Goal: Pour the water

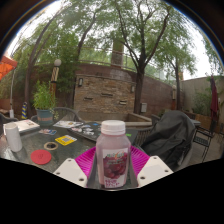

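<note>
Gripper [113, 168] fingers are seen closed against a clear plastic bottle [113, 153], one pink pad [86, 159] pressed to each side, so the bottle is judged to be clamped between them. A white screw cap [113, 127] is carried on the bottle's neck and a pink label is wrapped round its body. The bottle is held upright, with no tilt that can be made out; whether its base is touching the table cannot be told, since the base is hidden behind the fingers.

Beyond the fingers and to the side, a glass-topped patio table [62, 152] is spread with small things: a red round lid or coaster [41, 157], a yellow card [66, 140], a white cup [13, 136] and some flat boxes further back. Which of these, if any, is meant to take the water cannot be told. A dark chair [172, 135] is placed at the table's far side, and a stone wall, a potted plant [43, 99] and trees are seen behind.

As for progress, only the grasp appears to be done. The cap is seen in place, so no water can be judged poured; opening, moving to a vessel and tipping are all left.
</note>
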Motion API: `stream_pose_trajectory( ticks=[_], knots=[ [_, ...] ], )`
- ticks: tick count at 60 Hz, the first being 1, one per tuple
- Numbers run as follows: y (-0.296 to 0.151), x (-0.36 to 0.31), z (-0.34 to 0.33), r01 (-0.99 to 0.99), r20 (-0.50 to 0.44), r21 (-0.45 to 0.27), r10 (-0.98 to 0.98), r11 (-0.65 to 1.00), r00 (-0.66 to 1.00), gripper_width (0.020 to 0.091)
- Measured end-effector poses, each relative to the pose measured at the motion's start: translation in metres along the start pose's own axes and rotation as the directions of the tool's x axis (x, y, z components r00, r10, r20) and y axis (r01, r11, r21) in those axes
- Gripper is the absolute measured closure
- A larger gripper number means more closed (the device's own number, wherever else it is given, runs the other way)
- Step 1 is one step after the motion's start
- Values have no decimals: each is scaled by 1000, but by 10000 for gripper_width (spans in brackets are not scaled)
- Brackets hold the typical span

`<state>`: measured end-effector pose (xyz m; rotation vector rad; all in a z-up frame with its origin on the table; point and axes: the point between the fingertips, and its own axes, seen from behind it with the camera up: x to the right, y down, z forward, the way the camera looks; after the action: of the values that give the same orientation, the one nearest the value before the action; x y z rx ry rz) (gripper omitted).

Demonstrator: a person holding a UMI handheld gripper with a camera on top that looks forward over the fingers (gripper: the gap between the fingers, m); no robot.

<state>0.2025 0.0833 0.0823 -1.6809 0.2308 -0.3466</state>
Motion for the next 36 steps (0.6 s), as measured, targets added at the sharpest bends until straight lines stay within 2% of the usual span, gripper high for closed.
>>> stream_pose_trajectory(
  ticks=[9, 14, 16, 25, 30, 36],
  knots=[
    [-5, 1, 1, 133, -77, 8, -132, 991, 988, 690],
    [-11, -10, -2, 221, -76, -6, -220, 975, 972, 691],
    [-19, -19, -7, 252, -82, 10, -250, 968, 965, 714],
    [-85, -87, -23, 477, -65, 72, -473, 876, 879, 714],
    [-120, -140, -31, 687, -83, 117, -682, 717, 727, 714],
    [-146, -213, -43, 922, -168, 171, -911, 348, 376, 715]
  ],
)
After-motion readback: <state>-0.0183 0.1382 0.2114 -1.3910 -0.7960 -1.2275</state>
